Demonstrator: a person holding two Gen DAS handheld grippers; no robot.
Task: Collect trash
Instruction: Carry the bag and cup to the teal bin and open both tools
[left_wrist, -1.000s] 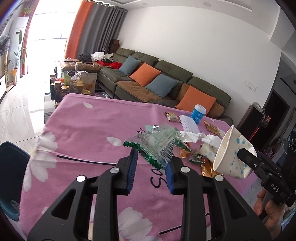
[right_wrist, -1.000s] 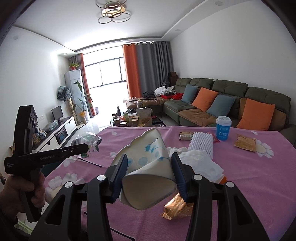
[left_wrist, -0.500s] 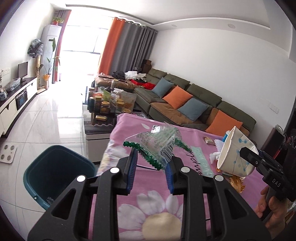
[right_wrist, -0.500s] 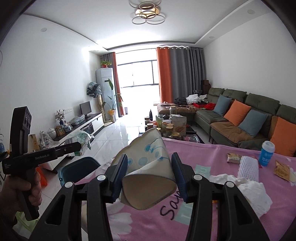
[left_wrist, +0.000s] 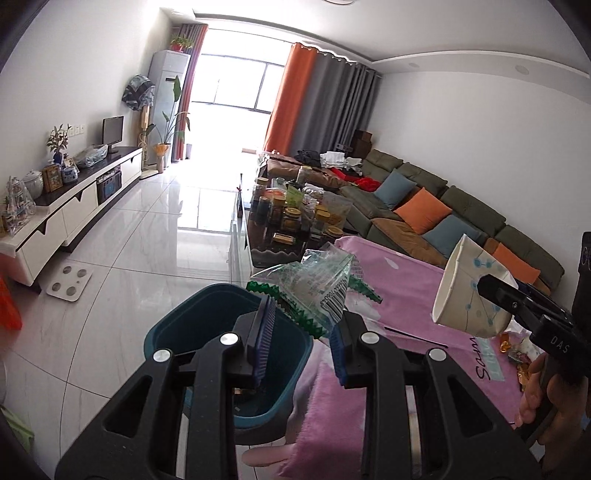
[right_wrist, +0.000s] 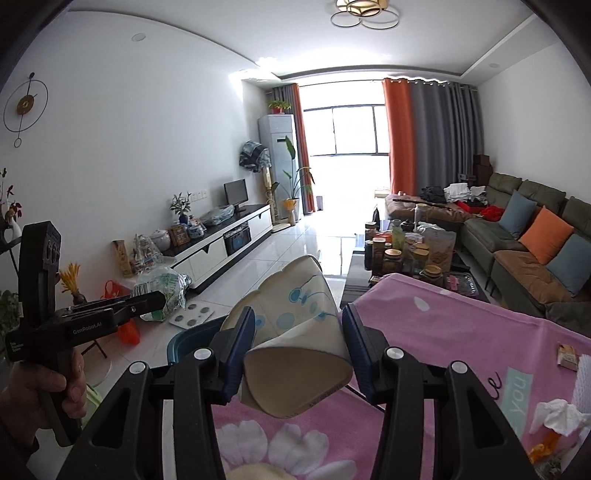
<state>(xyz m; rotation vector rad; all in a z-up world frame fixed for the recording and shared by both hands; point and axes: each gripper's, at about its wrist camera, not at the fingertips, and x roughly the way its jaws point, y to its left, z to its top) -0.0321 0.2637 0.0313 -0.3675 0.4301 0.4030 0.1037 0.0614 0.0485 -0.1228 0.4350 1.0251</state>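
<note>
My left gripper (left_wrist: 301, 325) is shut on a clear plastic wrapper (left_wrist: 310, 284) with green zigzag edges. It hangs over the rim of a teal bin (left_wrist: 177, 325) that stands on the floor beside the pink-clothed table (left_wrist: 406, 288). My right gripper (right_wrist: 297, 343) is shut on a squashed paper cup (right_wrist: 295, 317) with blue print, above the table's corner (right_wrist: 443, 332). The bin (right_wrist: 184, 339) shows just past the cup, to its left. In the left wrist view the cup (left_wrist: 465, 291) hangs at the right. In the right wrist view the wrapper (right_wrist: 162, 288) hangs at the left.
Crumpled tissue (right_wrist: 557, 417) and snack wrappers lie on the table at the right. A coffee table crowded with jars (left_wrist: 295, 214) stands beyond the table, with a long sofa (left_wrist: 424, 199) behind it. A white scale (left_wrist: 68, 278) lies on the tiled floor near the TV cabinet (left_wrist: 74, 206).
Both grippers have swung left, from over the littered table to its corner by the bin. The bin has come under the left gripper. Wrapper and cup stay gripped.
</note>
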